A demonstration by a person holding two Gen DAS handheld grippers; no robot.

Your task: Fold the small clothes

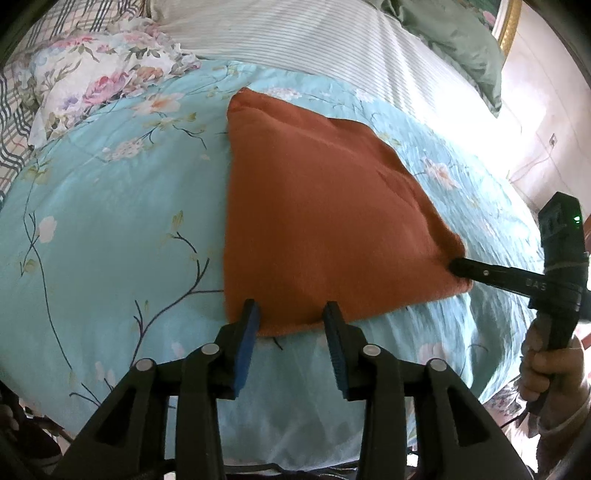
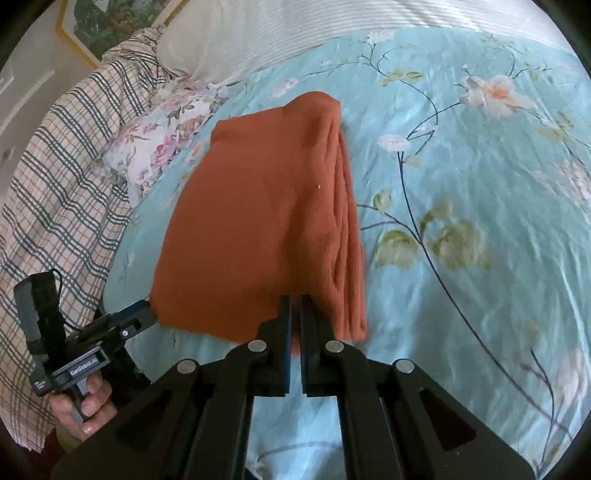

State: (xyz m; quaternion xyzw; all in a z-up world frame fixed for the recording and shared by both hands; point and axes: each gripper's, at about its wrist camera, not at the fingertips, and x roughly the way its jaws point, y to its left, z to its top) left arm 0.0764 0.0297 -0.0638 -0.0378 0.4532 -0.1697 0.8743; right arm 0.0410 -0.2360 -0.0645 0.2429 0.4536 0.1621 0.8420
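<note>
A rust-orange folded garment (image 1: 317,206) lies on a light blue floral bedspread (image 1: 110,229). My left gripper (image 1: 291,314) is open, its blue-padded fingers apart at the garment's near edge, close to its near left corner. My right gripper (image 2: 295,306) is shut on the garment's (image 2: 258,221) near right corner; in the left wrist view its fingers (image 1: 476,271) pinch that corner at the right. In the right wrist view the garment's right side shows stacked folded layers, and the left gripper (image 2: 144,317) sits at its lower left corner.
A white floral cloth (image 1: 92,77) and a plaid cloth (image 2: 62,177) lie at the far left of the bed. A striped sheet (image 1: 314,40) and a green pillow (image 1: 461,44) are beyond. A wall with a gold frame (image 1: 509,29) stands at the right.
</note>
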